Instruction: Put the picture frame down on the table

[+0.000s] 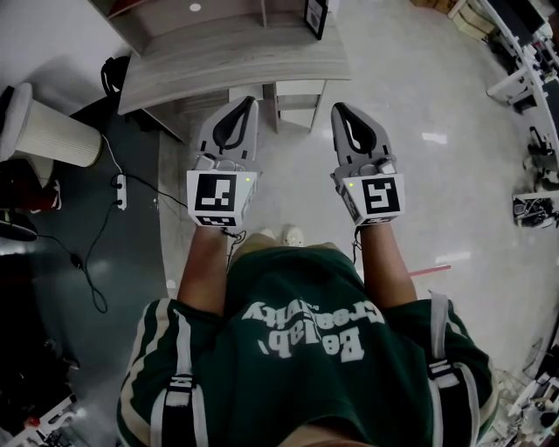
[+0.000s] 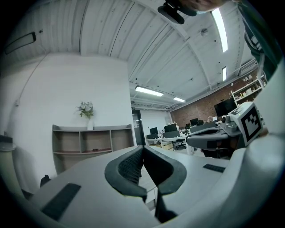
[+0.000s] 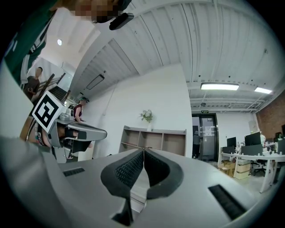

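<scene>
The left gripper [image 1: 251, 103] is held level, just short of the grey wooden table [image 1: 236, 57], with its jaws pressed together on nothing. At the table's far right end a small dark picture frame [image 1: 315, 16] seems to stand (the picture edge cuts it). The right gripper [image 1: 337, 108] hangs beside the left, also closed and empty. This fits a frame waiting to be taken, or one already set down.

The table [image 1: 236, 61] is far ahead, and the picture frame [image 1: 316, 16] stands on its far right end. The left gripper [image 1: 251, 103] and the right gripper [image 1: 337, 108] sit side by side, just nearer than the table. A power strip [image 1: 120, 190] lies on the floor to the left.
</scene>
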The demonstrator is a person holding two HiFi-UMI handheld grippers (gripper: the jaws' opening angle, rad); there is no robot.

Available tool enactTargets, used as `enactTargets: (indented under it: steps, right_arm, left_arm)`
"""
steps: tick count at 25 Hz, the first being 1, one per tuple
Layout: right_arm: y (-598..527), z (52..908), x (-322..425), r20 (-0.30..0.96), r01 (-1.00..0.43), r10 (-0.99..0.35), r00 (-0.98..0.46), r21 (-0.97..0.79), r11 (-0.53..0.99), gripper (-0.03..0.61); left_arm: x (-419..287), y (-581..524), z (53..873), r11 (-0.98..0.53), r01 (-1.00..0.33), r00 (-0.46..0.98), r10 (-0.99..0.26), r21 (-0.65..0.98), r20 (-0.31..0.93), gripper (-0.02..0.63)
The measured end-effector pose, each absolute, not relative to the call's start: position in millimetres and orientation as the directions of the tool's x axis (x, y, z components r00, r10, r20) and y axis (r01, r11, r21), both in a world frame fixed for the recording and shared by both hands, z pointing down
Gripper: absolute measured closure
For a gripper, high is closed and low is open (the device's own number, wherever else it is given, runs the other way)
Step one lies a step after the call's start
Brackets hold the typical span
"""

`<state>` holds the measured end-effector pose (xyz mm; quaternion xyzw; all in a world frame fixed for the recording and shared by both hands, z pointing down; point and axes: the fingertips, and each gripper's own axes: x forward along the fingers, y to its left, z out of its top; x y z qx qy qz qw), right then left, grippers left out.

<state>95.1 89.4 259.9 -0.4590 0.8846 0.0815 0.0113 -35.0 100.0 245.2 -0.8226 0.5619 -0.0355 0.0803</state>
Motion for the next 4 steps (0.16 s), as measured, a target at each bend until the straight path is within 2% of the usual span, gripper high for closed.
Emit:
enactTargets:
  steps: [4]
  right_arm:
    - [87.1,257.5,92.7,-0.103,-0.810,-0.805,-0.584,0.139,0.569,0.543]
  left_arm:
    - [-36.5,96.8,242.0,-0.354,-0.919,0.366,-0.930,-0.174,-0.039,0.595]
